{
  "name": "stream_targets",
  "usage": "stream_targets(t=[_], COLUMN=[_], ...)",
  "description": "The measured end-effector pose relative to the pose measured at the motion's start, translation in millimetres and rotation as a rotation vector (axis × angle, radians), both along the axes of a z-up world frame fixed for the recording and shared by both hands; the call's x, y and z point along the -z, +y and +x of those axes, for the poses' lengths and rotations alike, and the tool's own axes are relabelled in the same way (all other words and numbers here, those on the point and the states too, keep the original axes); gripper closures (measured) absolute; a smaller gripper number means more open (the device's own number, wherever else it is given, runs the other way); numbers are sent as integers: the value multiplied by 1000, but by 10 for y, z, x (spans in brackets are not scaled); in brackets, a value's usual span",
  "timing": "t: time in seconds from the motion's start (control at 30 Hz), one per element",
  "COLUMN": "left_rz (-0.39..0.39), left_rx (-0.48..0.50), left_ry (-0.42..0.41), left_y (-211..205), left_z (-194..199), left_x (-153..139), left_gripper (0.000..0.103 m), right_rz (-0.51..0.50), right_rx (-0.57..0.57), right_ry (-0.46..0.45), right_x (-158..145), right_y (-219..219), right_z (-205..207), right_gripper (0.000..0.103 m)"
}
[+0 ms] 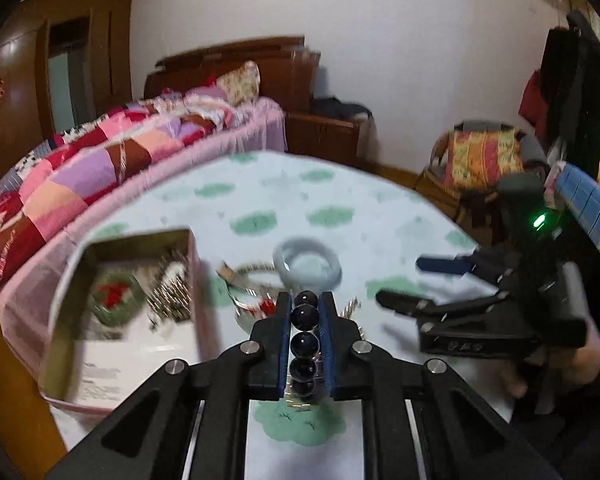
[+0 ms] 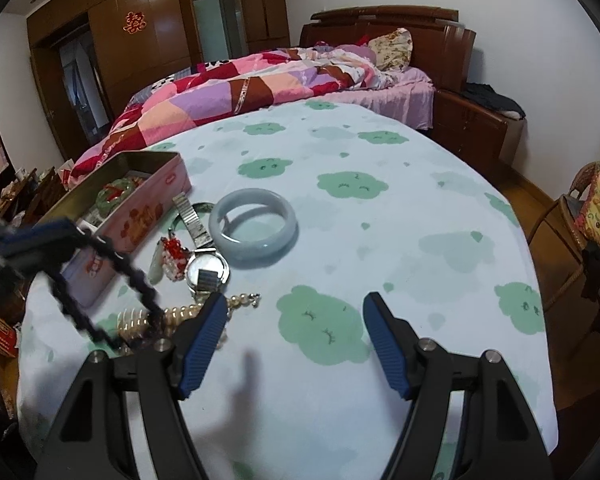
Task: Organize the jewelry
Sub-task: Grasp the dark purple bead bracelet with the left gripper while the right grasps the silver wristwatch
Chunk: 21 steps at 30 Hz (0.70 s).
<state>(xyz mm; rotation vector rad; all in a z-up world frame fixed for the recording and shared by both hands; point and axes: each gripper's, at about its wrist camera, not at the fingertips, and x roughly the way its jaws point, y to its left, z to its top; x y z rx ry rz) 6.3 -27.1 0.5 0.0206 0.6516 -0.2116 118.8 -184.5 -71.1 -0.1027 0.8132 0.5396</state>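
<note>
My left gripper point(image 1: 305, 300) is shut on a dark bead bracelet point(image 1: 304, 346); in the right wrist view the bracelet point(image 2: 112, 280) hangs blurred from it above the table's left side, next to the tin. The open pink tin box point(image 1: 120, 304) point(image 2: 140, 196) holds a green and red ornament and a chain. A pale jade bangle point(image 1: 308, 266) point(image 2: 254, 224), a silver watch point(image 2: 204, 260), a red and white beaded charm point(image 2: 172, 256) and a pearl and gold piece point(image 2: 180, 314) lie on the cloth. My right gripper point(image 2: 296, 308) point(image 1: 398, 280) is open and empty above the cloth.
The table wears a white cloth with green patches point(image 2: 380, 220). A bed with a patchwork quilt point(image 2: 240, 84) stands behind it. A wicker chair with a patterned cushion point(image 1: 480, 156) is at the right, past the table edge.
</note>
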Motion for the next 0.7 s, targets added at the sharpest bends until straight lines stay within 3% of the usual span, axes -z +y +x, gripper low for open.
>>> stream_targets(t=[0.23, 0.57, 0.7], left_rz=[-15, -31, -43], left_rx=[-34, -77, -90], left_ry=[-79, -53, -40], left_y=[156, 352, 428], left_z=[-57, 127, 189], left_x=[-278, -156, -112], left_gripper=[90, 90, 90], right_rz=[-5, -115, -135], right_rx=[-83, -180, -181], right_ry=[29, 132, 131], right_x=[-1, 201, 220], right_y=[278, 746, 804], right_z=[47, 212, 242], right_gripper=[30, 38, 44])
